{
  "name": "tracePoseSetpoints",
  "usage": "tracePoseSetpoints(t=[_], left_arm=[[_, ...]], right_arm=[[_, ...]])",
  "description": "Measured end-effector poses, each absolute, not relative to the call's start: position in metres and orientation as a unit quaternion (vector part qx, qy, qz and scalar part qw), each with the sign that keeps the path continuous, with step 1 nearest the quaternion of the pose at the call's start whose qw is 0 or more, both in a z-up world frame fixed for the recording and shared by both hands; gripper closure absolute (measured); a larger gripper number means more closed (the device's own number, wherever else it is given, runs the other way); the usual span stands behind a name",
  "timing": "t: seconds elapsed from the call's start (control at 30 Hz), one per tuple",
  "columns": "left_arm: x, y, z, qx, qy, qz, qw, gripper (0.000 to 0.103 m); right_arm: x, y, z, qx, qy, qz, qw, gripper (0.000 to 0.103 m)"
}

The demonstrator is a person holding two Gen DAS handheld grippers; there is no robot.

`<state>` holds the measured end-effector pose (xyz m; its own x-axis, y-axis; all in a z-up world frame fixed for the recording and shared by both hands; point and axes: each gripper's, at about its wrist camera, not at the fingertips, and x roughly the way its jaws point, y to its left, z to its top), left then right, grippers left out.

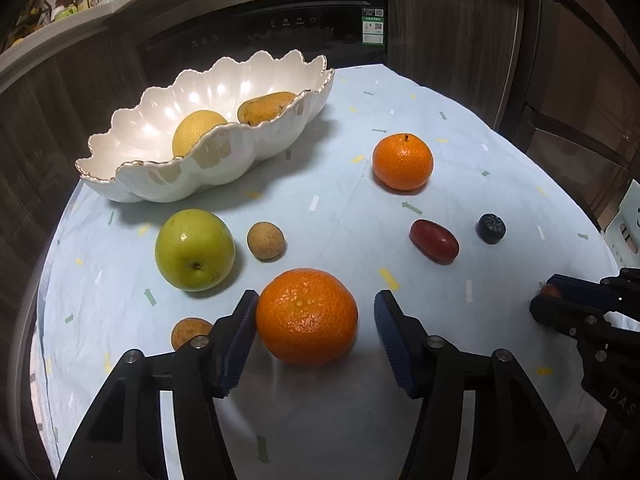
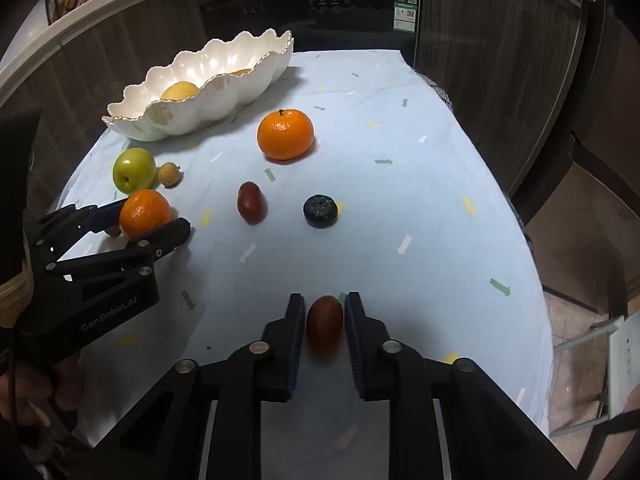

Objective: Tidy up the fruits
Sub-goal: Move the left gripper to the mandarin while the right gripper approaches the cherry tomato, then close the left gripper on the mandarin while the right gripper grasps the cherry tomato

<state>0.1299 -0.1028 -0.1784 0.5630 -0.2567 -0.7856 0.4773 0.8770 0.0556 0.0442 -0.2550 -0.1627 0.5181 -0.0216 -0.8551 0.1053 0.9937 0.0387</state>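
Two grippers work over the pale blue tablecloth point(image 1: 440, 92). Farthest left, just outside the left gripper point(image 1: 316, 320), a small brown fruit point(image 1: 188, 330) peeks past its left finger. Between its spread fingers sits a near orange point(image 1: 306, 316), touching the left pad while the right pad stands clear. Ahead and left lie a green apple point(image 1: 195, 249) and a brown longan point(image 1: 265, 240), and beyond them the scalloped white bowl point(image 1: 264, 148) holding a yellow fruit point(image 1: 198, 130) and a mango point(image 1: 266, 107). Ahead and right lie a far orange point(image 1: 403, 161), a red date point(image 1: 434, 240) and a dark berry point(image 1: 491, 228). The right gripper point(image 2: 324, 316) is pressed together, pinching a dark red fruit point(image 2: 324, 322).
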Motion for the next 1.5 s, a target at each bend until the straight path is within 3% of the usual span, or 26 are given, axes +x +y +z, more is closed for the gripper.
tracePoseSetpoints(t=[0.2, 1.5], left_arm=[[0.130, -0.100, -0.177, 0.131, 0.414, -0.204, 0.878, 0.058], [0.116, -0.079, -0.117, 0.102, 0.371, -0.191, 0.903, 0.059]], right_arm=[[0.044, -0.255, -0.162, 0.043, 0.489, -0.036, 0.871, 0.085], [0.049, -0.244, -0.114, 0.012, 0.424, -0.031, 0.905, 0.085]])
